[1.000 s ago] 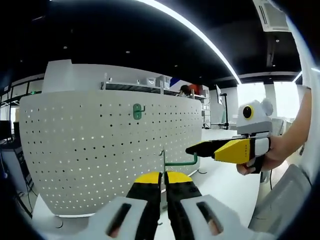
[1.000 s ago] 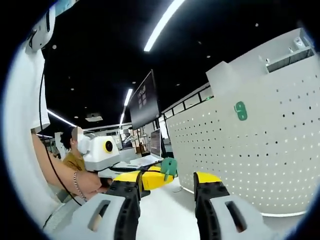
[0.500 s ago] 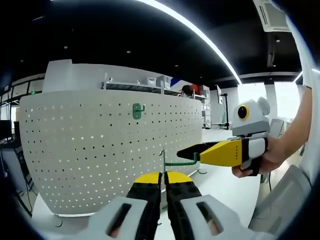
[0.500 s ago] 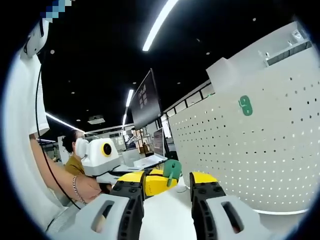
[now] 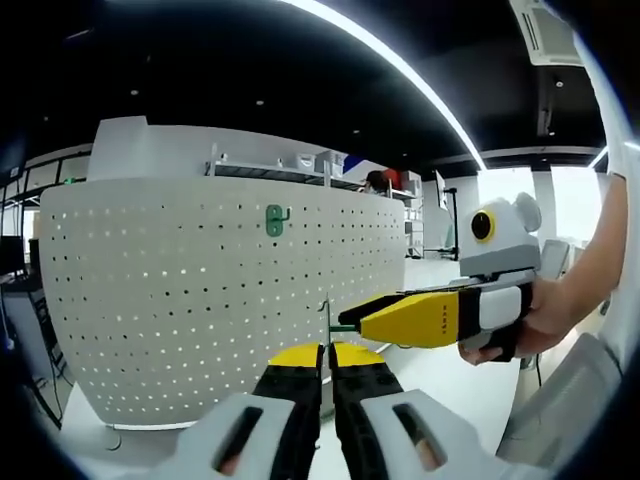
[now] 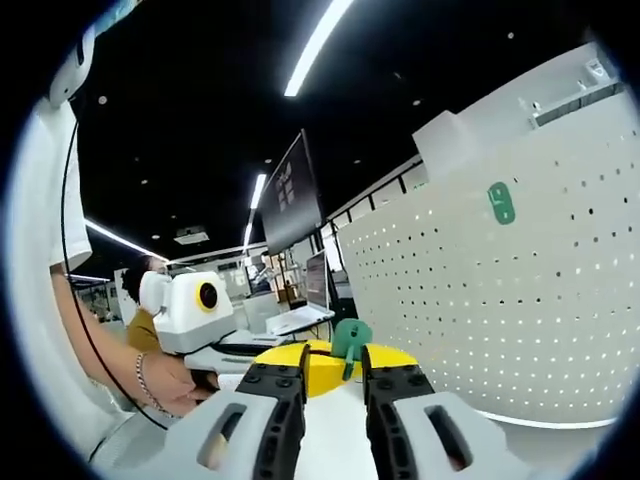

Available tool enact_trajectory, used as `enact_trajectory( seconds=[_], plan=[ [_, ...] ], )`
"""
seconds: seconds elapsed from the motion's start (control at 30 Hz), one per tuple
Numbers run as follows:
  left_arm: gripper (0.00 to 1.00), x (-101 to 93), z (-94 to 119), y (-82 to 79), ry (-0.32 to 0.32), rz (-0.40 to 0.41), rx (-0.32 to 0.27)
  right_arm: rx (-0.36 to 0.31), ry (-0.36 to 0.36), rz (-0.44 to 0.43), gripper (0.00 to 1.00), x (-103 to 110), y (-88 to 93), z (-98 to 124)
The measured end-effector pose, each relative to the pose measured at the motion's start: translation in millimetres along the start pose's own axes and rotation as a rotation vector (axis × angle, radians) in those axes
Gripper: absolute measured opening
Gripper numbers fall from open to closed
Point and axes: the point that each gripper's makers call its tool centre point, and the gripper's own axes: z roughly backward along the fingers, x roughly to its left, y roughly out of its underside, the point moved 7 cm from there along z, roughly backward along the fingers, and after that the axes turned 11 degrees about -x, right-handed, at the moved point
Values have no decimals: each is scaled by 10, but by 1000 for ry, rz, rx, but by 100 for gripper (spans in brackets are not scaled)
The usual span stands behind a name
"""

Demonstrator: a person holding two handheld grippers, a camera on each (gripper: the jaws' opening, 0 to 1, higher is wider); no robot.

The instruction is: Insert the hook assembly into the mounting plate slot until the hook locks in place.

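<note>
In the left gripper view, the left tool (image 5: pixel 327 372) is seen at 6 o'clock, its jaws pressed together on the thin upright stem of a green hook (image 5: pixel 326 322). The right tool (image 5: pixel 355 312) enters from 3 o'clock, gripped by a hand (image 5: pixel 535 322), its tips at the hook's arm. In the right gripper view, the right tool (image 6: pixel 333 372) is narrowed around the hook's green plate (image 6: pixel 349 340); contact cannot be told. Beyond stands a white pegboard (image 5: pixel 180 300) on the tabletop (image 5: pixel 440 370), with a second green hook (image 5: pixel 274 221) mounted at 12 o'clock.
</note>
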Motion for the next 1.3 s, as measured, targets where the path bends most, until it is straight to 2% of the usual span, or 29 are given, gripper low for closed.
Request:
enact_trajectory(
  seconds=[0.5,0.7,1.07,1.27,1.3],
  plan=[
    [2,-3,-3,9,-16,21,-9,4,34,23,5,-44,-6,-16],
    [2,-11,-11,2,-22,21,-12,23,44,37,3,-52,21,-26],
    [2,-59,-19,1,-30,25,0,21,57,36,2,-68,23,-26],
    [2,-59,-19,-5,-44,17,3,23,81,11,1,-70,26,-36],
    [2,-57,-19,-8,-46,16,2,18,100,-25,1,-67,25,-43]
  ],
)
